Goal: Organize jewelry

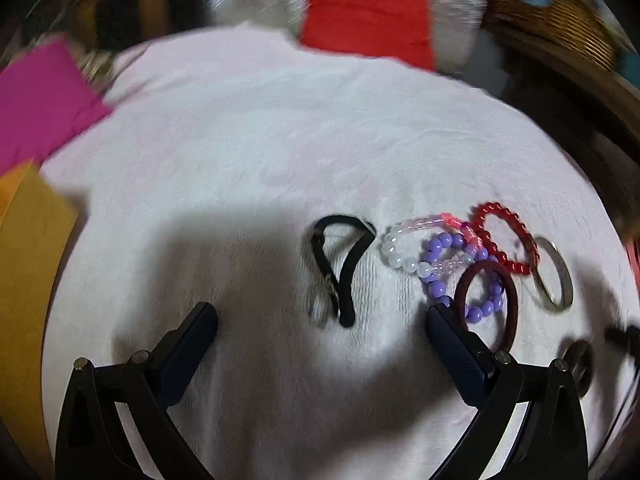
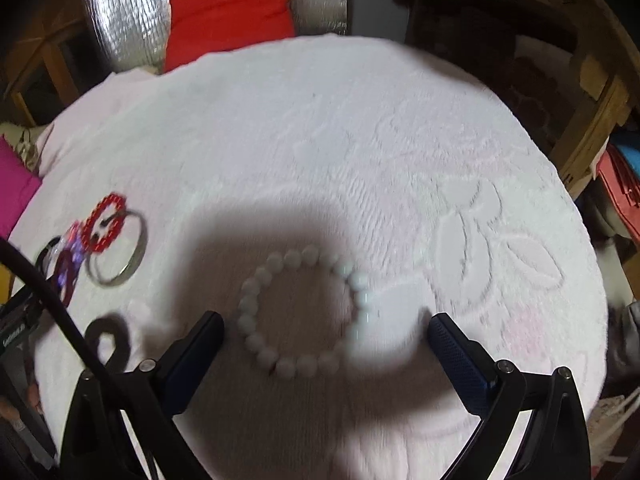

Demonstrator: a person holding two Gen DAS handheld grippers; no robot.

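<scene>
Spread wide and empty, the right gripper (image 2: 326, 330) hovers low over a white bead bracelet (image 2: 304, 312) that lies flat and alone on the pale textured cloth covering the round surface (image 2: 360, 140); its left finger almost touches the ring of beads, while the right one stands clear, so the bracelet sits off-centre between them, which I judge to be either a line-up for a pinch or a release just made. That bracelet is well apart from the rest of the jewelry, which reads as sorting: one piece given its own spot. The left gripper (image 1: 320, 322) also has its fingers open with nothing between them, low over the same cloth. Just ahead of it lies a black strap-like band (image 1: 344, 264), and beside its right finger (image 1: 452, 344) sits the unsorted heap: a dark maroon hair tie (image 1: 508, 312) overlapping a purple bead bracelet (image 1: 440, 256), a clear-and-pink bead bracelet (image 1: 404, 240), a red bead bracelet (image 1: 504, 236) and a plain metal bangle (image 1: 556, 280) touching the red one. Being tangled, these will likely drag each other when one is lifted. Beyond the cloth lie a red cushion (image 1: 368, 16) and a magenta cushion (image 1: 36, 100).
</scene>
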